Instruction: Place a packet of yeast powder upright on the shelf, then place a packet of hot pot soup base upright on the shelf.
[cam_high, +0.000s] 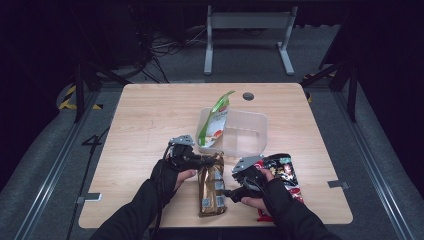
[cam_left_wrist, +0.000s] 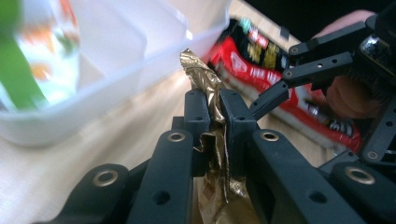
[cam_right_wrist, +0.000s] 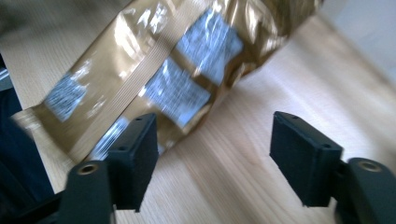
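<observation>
The gold snack bag (cam_high: 211, 185) lies lengthwise at the lower centre of the high view, just below the clear plastic bin (cam_high: 245, 131). The left gripper (cam_left_wrist: 215, 116) has its jaws clamped on the bag's crimped top seal; the right gripper (cam_right_wrist: 212, 156) hovers by the bag's lower side, jaws wide apart. To lift it cleanly, keep the seal pinched deep, bring the right jaws around the bottom edge, then raise both ends together so the bag clears the bin wall beside the green pouch (cam_high: 214, 120).

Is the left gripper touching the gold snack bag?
Touching. The left gripper view shows the left gripper clamped shut on the gold snack bag's crinkled top edge.
</observation>
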